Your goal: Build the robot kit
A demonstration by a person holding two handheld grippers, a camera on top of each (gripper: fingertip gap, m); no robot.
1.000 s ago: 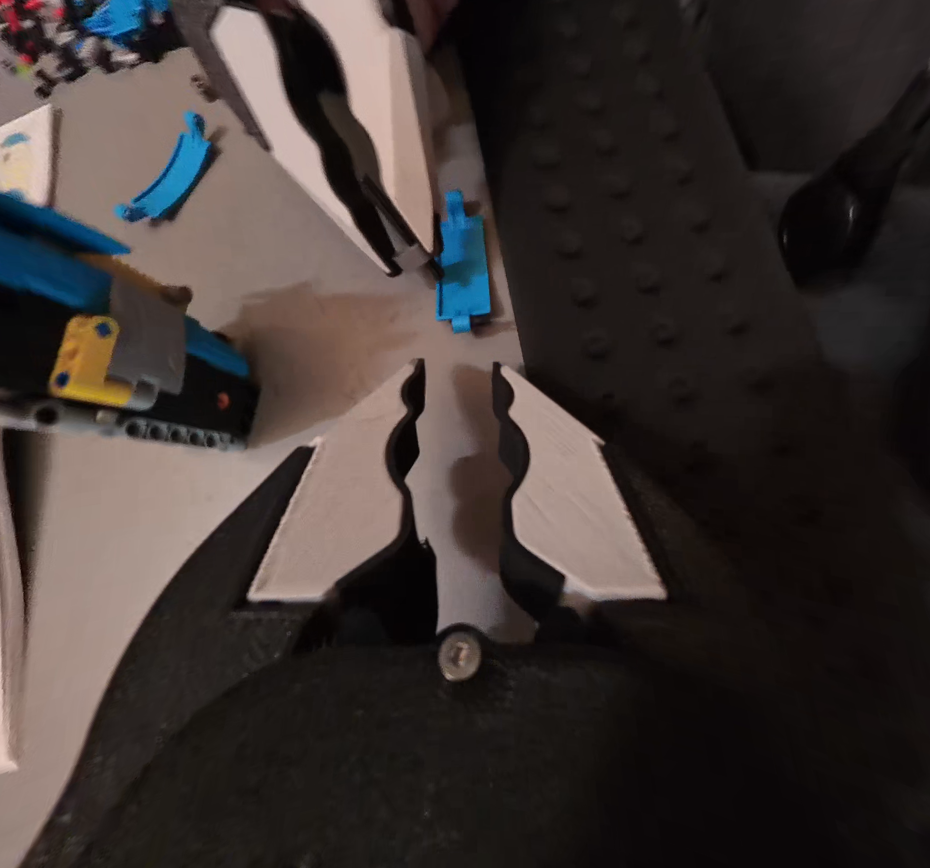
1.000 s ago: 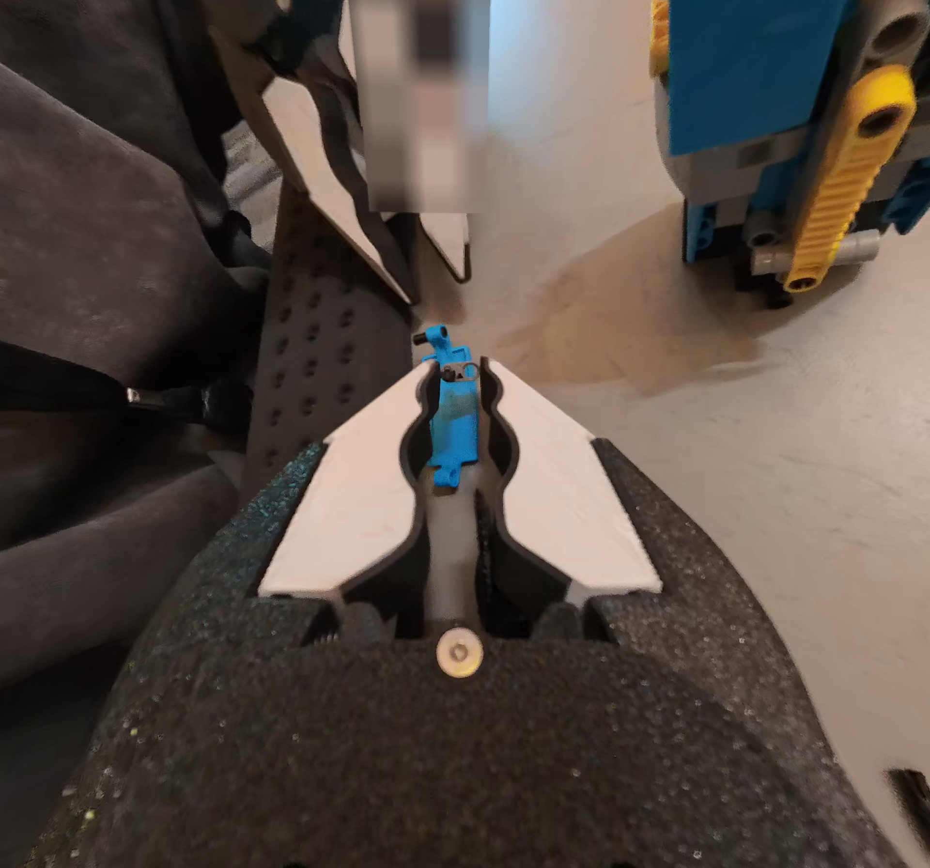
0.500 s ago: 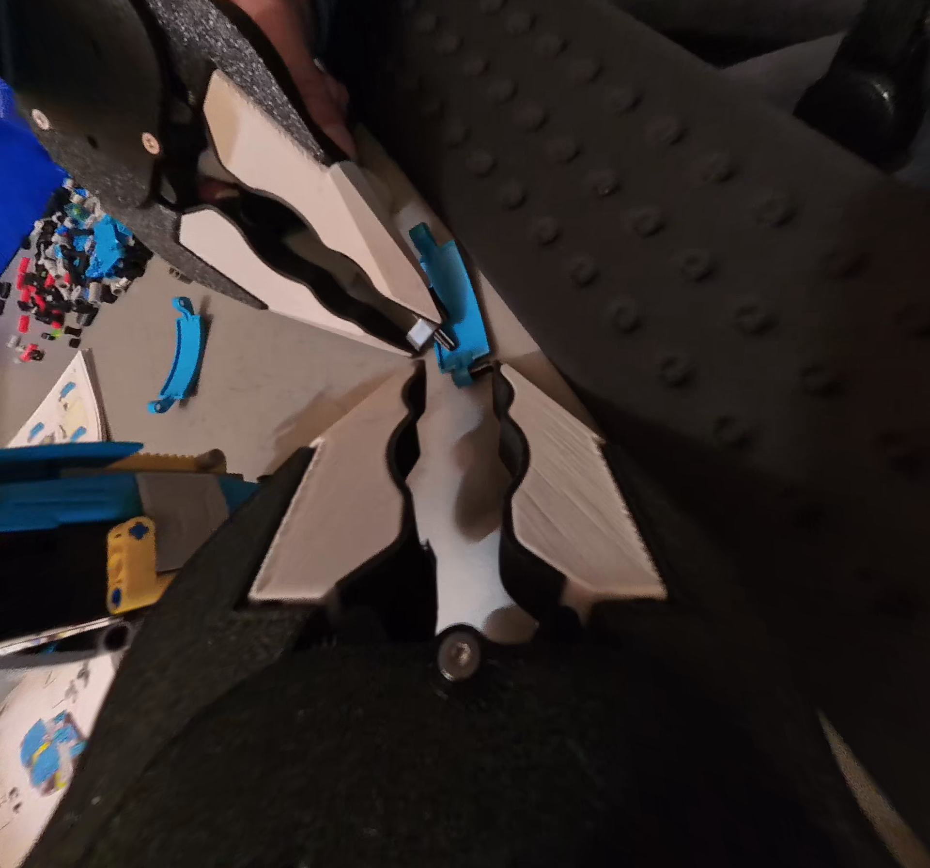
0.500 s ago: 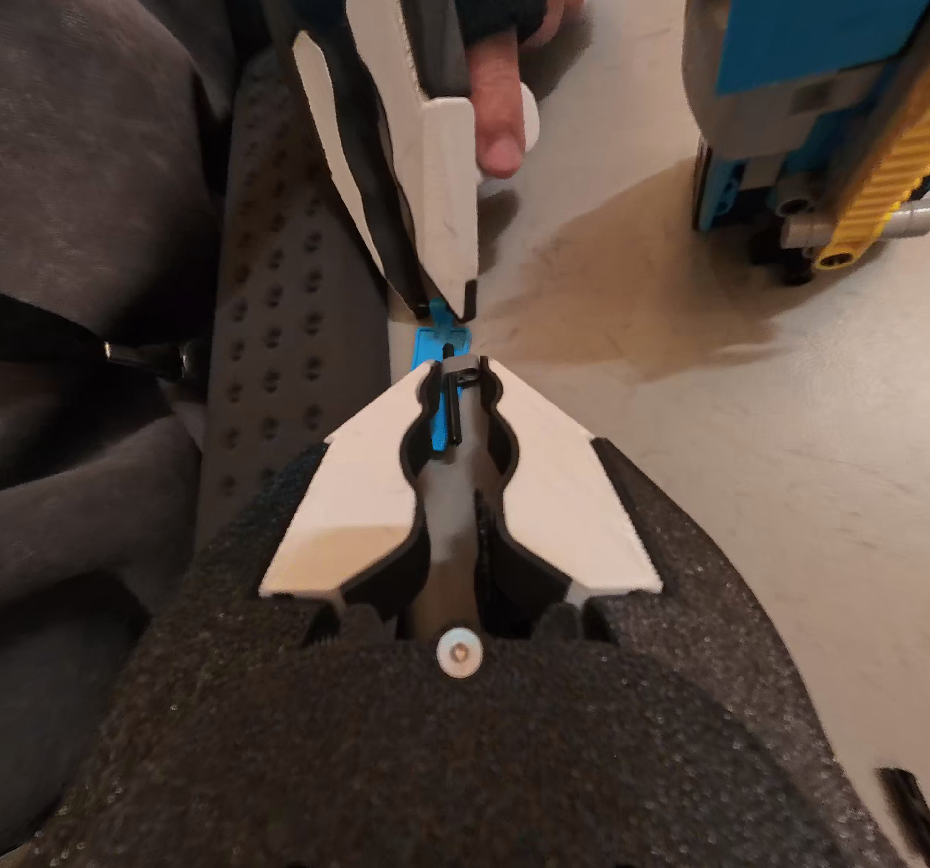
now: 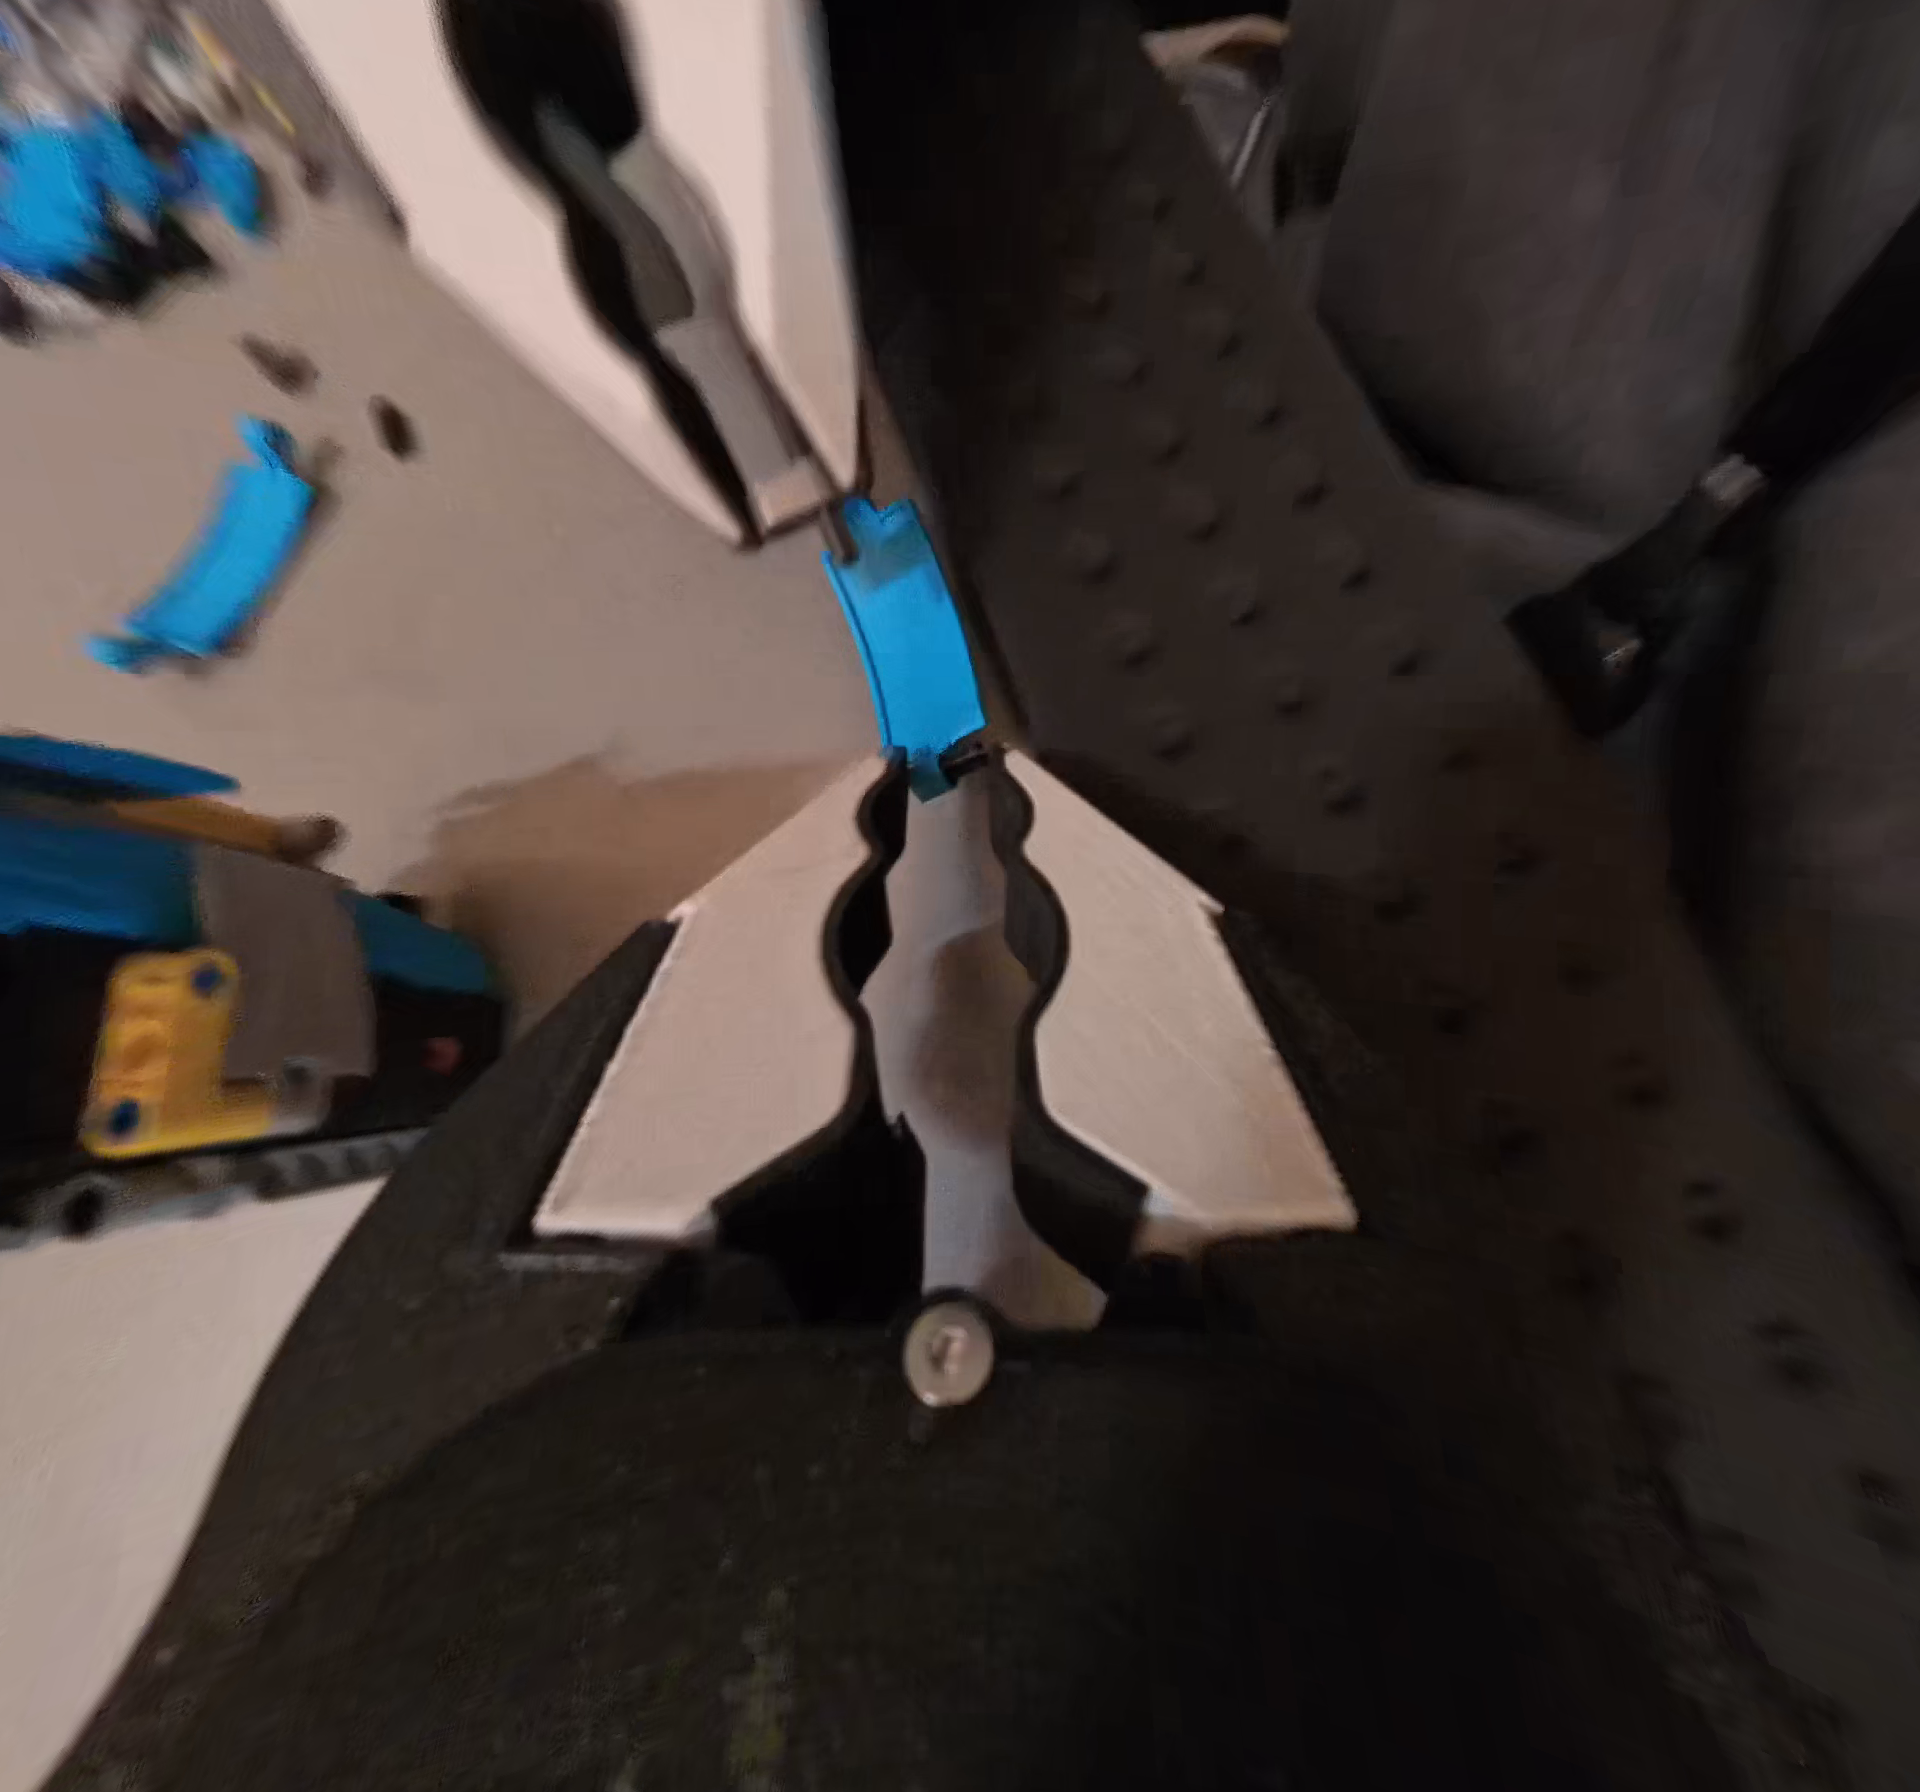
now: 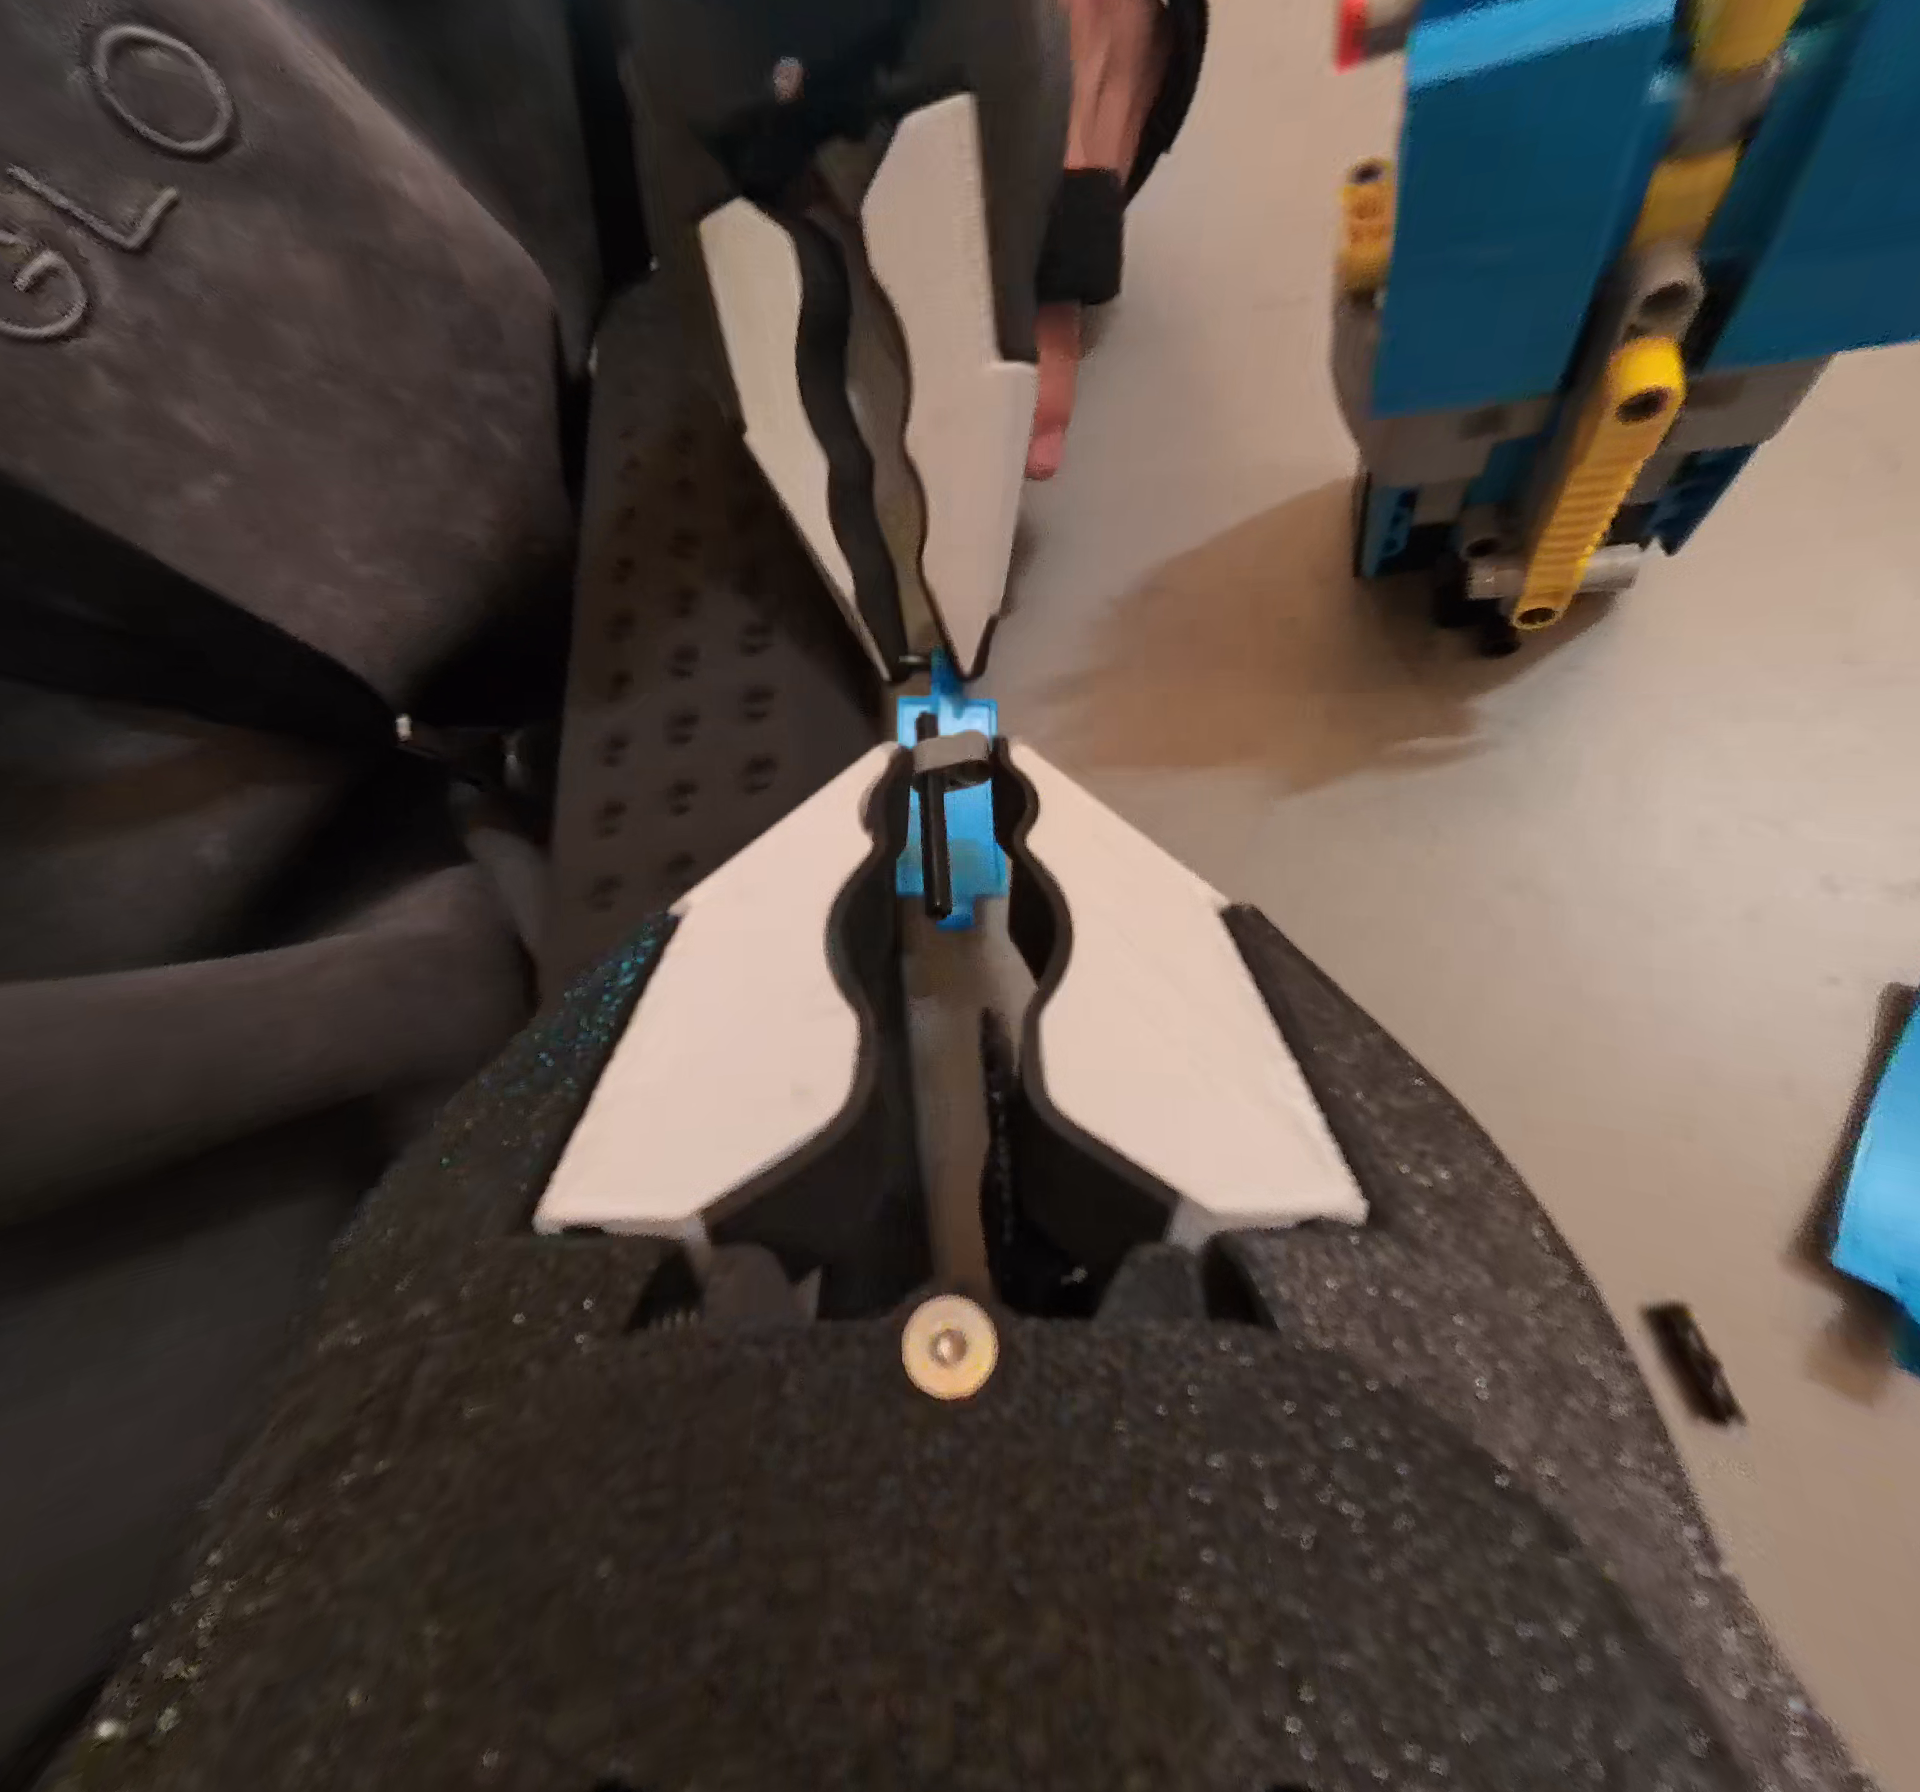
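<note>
2 tools (image 5: 940, 771) (image 6: 943, 755) pinch 1 blue piece (image 5: 914, 646) (curved) above beige tabletop (image 6: 1455, 963).

Each hand-held gripper has the same build. The left hand-held gripper (image 5: 943, 774) has two pale, wedge-shaped fingers (image 5: 727, 1046) lined with wavy black pads along their inner edges, set in a black, grainy, foam-like body with one silver screw (image 5: 945, 1347) at the centre near the camera. The right hand-held gripper (image 6: 948, 755) shows the same cream fingers (image 6: 1174, 1036), black scalloped pads, speckled black housing and a round silver screw (image 6: 949, 1345). The person wears a dark grey garment (image 6: 270, 412) with raised lettering, a black strap across it, and a black fingerless glove (image 6: 1081, 236).
</note>
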